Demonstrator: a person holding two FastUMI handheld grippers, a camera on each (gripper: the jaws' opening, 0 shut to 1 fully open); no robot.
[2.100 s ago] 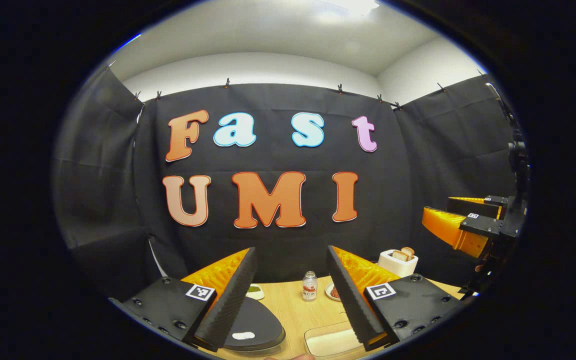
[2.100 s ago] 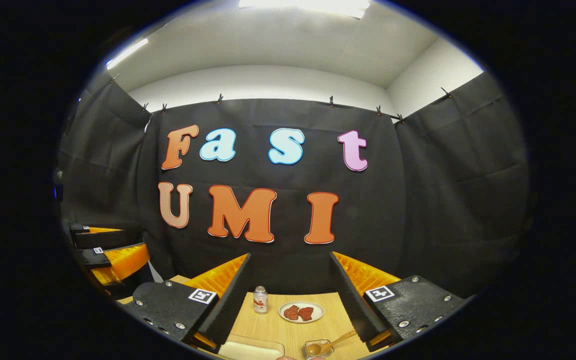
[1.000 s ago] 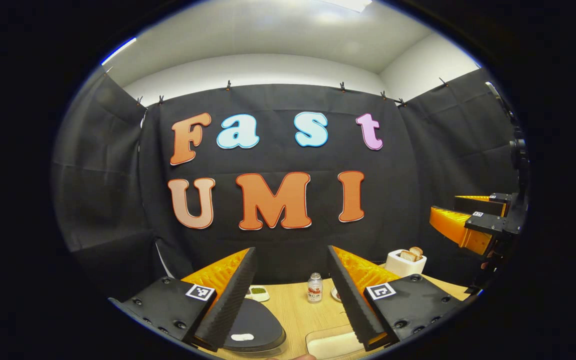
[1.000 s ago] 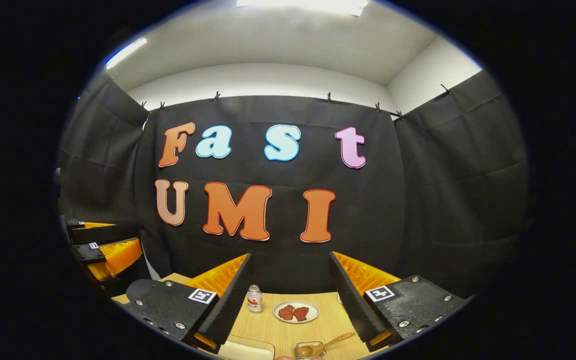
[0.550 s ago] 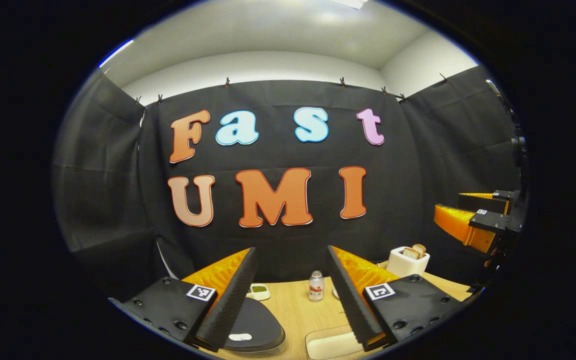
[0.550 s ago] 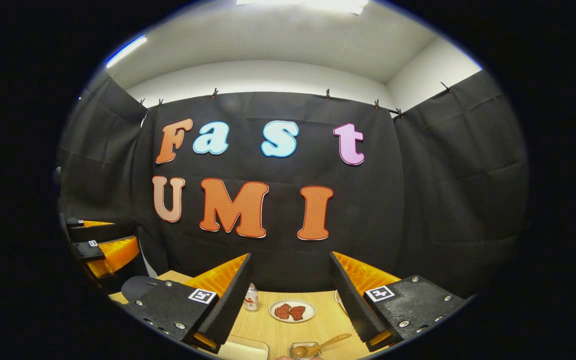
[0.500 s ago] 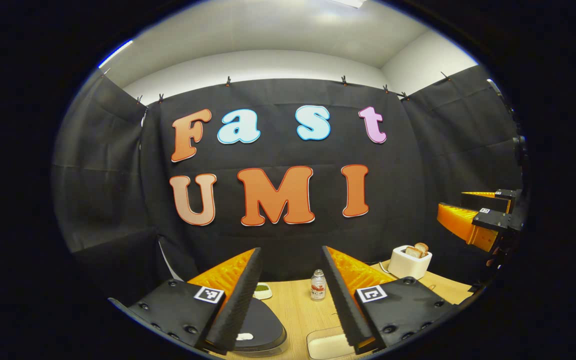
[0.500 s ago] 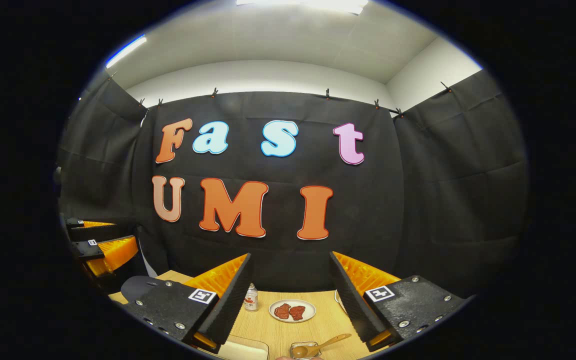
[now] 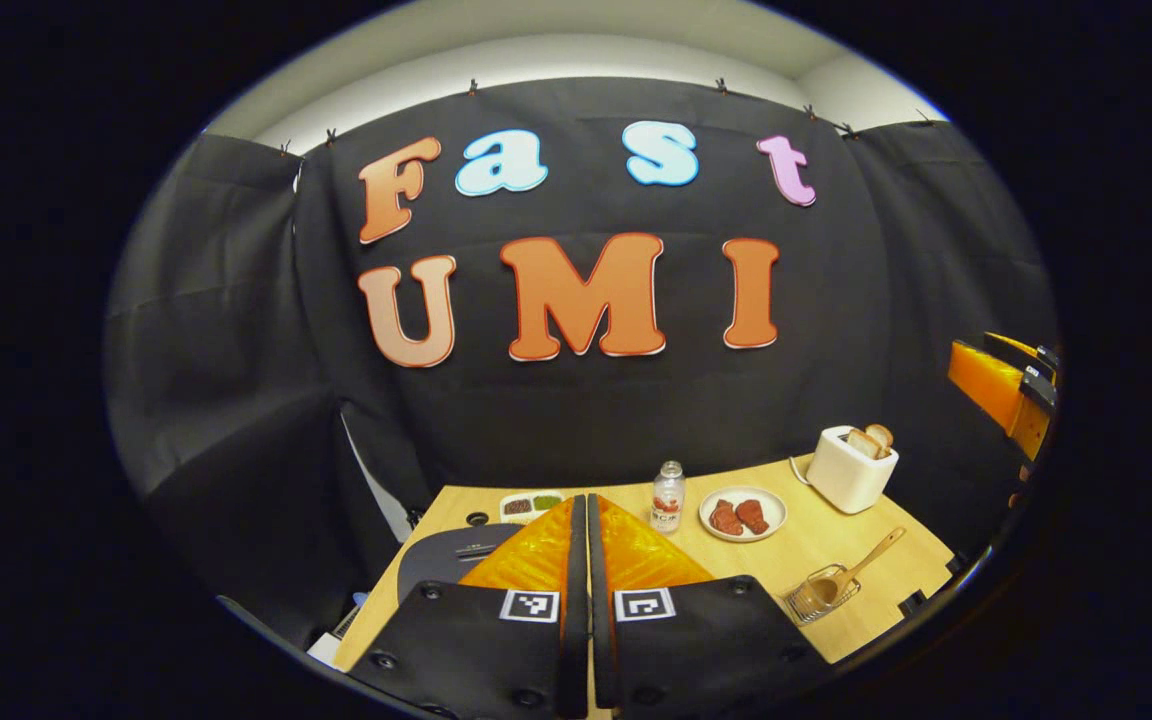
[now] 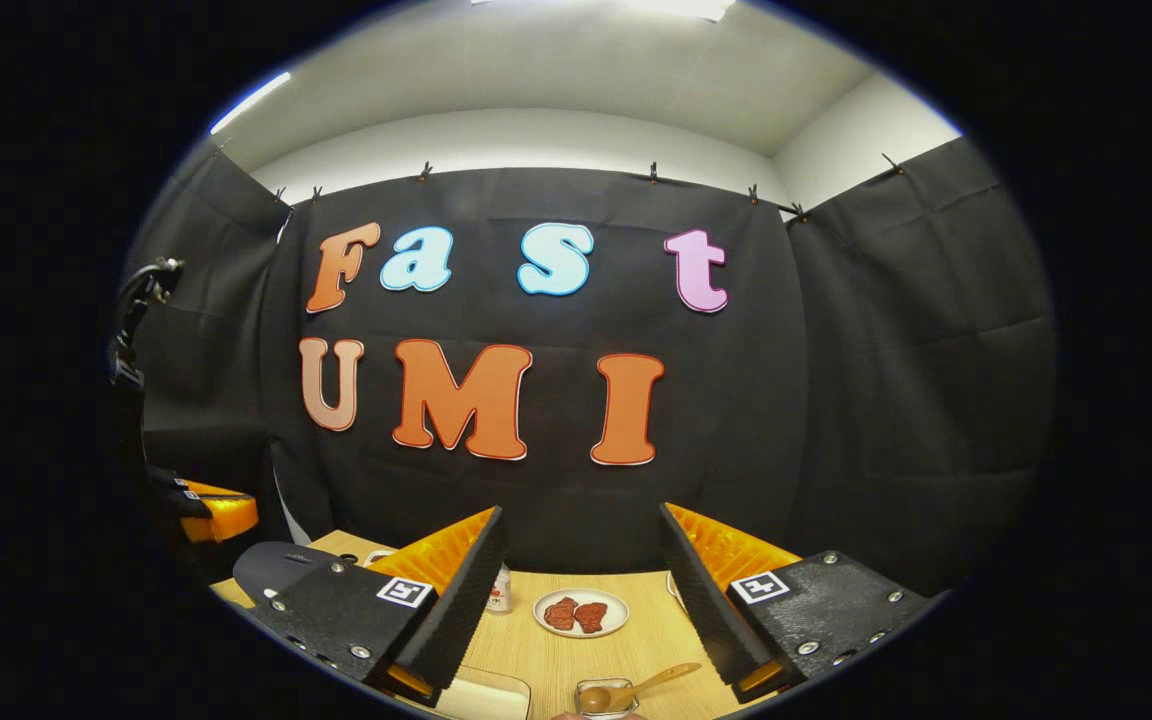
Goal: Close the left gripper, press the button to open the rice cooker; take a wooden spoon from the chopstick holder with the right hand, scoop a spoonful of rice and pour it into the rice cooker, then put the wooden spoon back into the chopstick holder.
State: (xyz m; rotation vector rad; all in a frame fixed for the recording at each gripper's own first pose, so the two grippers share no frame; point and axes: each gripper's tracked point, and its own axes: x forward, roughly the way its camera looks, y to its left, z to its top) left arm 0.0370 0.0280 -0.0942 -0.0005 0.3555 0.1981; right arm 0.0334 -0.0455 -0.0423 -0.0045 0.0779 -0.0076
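Note:
My left gripper (image 9: 586, 503) is shut with nothing between its fingers, held above the table's left part. Just beyond and left of its fingers lies the dark grey rice cooker (image 9: 446, 552), lid down. A wooden spoon (image 9: 861, 566) leans in a wire chopstick holder (image 9: 816, 597) near the table's front right. In the right gripper view, my right gripper (image 10: 581, 513) is open and empty above the table, with the spoon (image 10: 641, 688) and holder (image 10: 601, 697) low between its fingers. A tray of rice (image 10: 484, 695) shows at the bottom edge. The cooker (image 10: 271, 563) sits far left.
On the wooden table (image 9: 826, 535) stand a small bottle (image 9: 669, 495), a plate of meat (image 9: 742, 514), a white toaster with bread (image 9: 854, 466) and a small condiment dish (image 9: 530, 505). The right gripper (image 9: 1001, 385) shows at the far right, the left gripper (image 10: 208, 512) at the far left.
My left gripper has shut its fingers and tilted downward, so more of the table and the cooker's lid shows. The right gripper has stayed open and hardly moved.

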